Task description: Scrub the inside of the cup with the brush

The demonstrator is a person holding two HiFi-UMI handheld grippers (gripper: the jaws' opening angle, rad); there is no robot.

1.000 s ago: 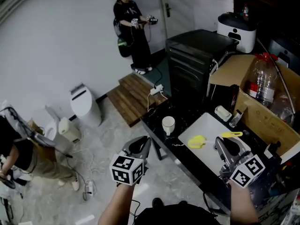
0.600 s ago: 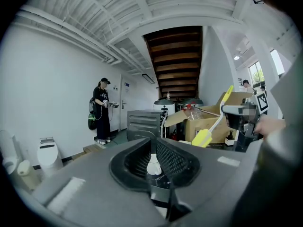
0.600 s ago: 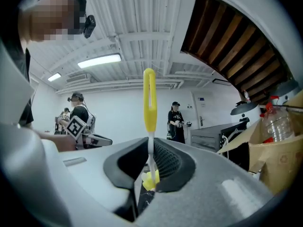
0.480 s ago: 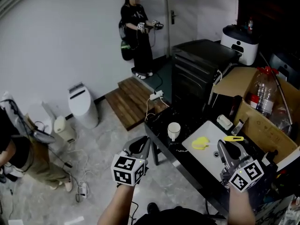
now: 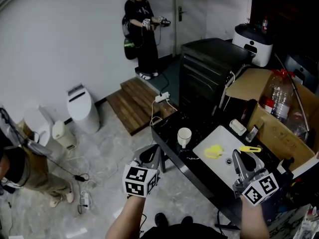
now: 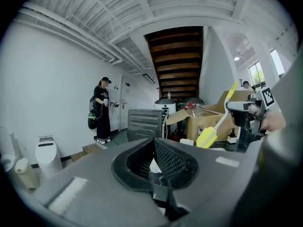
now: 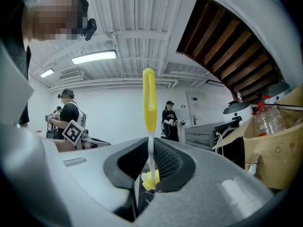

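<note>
A white cup (image 5: 184, 136) stands upright near the left end of the black table (image 5: 172, 121). My right gripper (image 5: 239, 159) is shut on the thin shaft of the yellow brush (image 5: 213, 152), which hangs over a white tray (image 5: 222, 132) with its sponge head toward the cup. In the right gripper view the brush handle (image 7: 149, 98) sticks up out of the closed jaws. My left gripper (image 5: 150, 156) hovers off the table's left edge, short of the cup. Its jaws have just been closing and are now shut with nothing between them. The cup (image 6: 153, 166) peeks from behind them.
A cardboard box (image 5: 286, 128) with a plastic bottle (image 5: 279, 91) stands at the right, and a black cabinet (image 5: 209, 59) behind the table. A person (image 5: 142, 19) stands by the far door. A white bin (image 5: 79, 106), a wooden step (image 5: 134, 103) and cables lie on the floor.
My left gripper has edged toward the table and its jaws have come together. The right gripper has kept the brush over the white tray. The head view has shifted slightly.
</note>
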